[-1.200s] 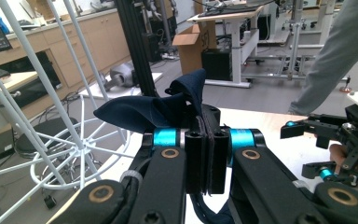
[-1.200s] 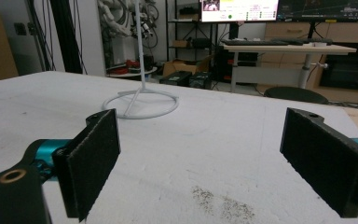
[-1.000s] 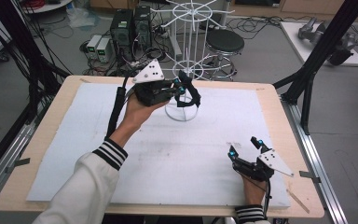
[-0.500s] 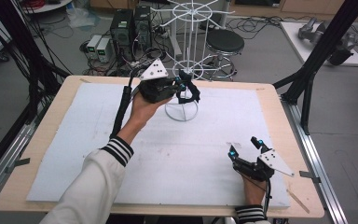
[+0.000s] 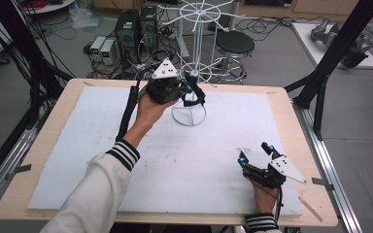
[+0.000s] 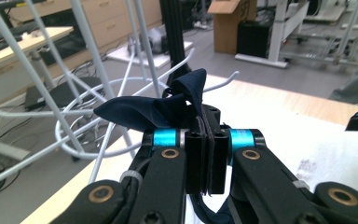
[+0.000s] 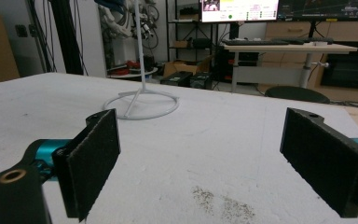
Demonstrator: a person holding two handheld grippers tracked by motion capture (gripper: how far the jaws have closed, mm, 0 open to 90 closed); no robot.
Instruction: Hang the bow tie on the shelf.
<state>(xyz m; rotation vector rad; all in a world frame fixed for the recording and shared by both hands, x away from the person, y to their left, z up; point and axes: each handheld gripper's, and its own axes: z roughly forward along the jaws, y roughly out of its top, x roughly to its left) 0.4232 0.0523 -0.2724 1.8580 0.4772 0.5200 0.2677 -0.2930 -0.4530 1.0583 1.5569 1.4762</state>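
Observation:
A dark navy cloth (image 6: 158, 109) is pinched between the jaws of my left gripper (image 6: 206, 140), with its loose end bunched above the fingertips. In the high view the left gripper (image 5: 194, 92) is held up off the table, right at the white wire rack (image 5: 197, 48), and the cloth (image 5: 193, 100) hangs just above the rack's round base (image 5: 188, 116). The rack's white hooks and ring (image 6: 74, 149) lie close behind the cloth. My right gripper (image 5: 255, 154) rests low at the table's front right, open, with nothing between its pads (image 7: 93, 158). The rack base (image 7: 140, 105) stands far ahead of it.
A white foam sheet (image 5: 102, 145) covers the wooden table (image 5: 291, 116). Black frame posts (image 5: 320, 77) stand at the table's sides. A stool (image 5: 234, 46) and computer towers (image 5: 136, 29) sit on the floor beyond the far edge.
My left gripper has carried the cloth a little farther away and to the right, closer in against the rack. The right gripper has stayed still.

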